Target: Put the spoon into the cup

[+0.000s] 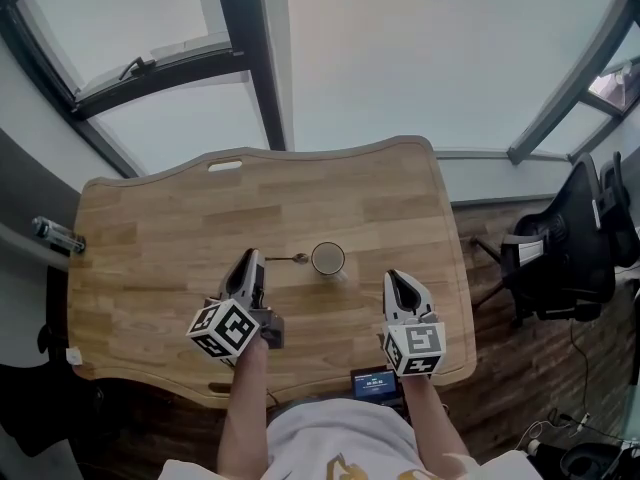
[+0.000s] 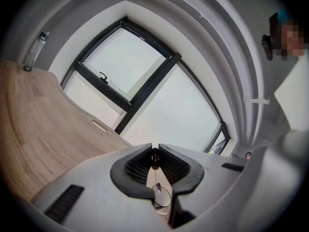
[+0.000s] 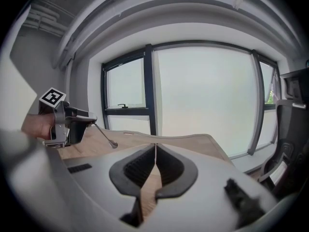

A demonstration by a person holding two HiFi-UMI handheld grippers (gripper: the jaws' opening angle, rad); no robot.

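Observation:
A round cup [image 1: 327, 258] stands upright near the middle of the wooden table [image 1: 160, 248]. My left gripper [image 1: 255, 260] is shut on the handle of a thin metal spoon [image 1: 290, 259]. The spoon's bowl points right, just left of the cup's rim. In the left gripper view the spoon [image 2: 156, 178] runs from the shut jaws toward the cup [image 2: 163, 199] below. In the right gripper view the left gripper [image 3: 72, 124] holds the spoon [image 3: 106, 137] above the table. My right gripper [image 1: 397, 280] hovers right of the cup, shut on nothing [image 3: 155, 151].
A clear bottle [image 1: 55, 234] lies at the table's left edge. A small device with a lit screen [image 1: 375, 382] sits at the front edge. A black office chair [image 1: 560, 248] stands on the floor to the right. Large windows lie beyond the table.

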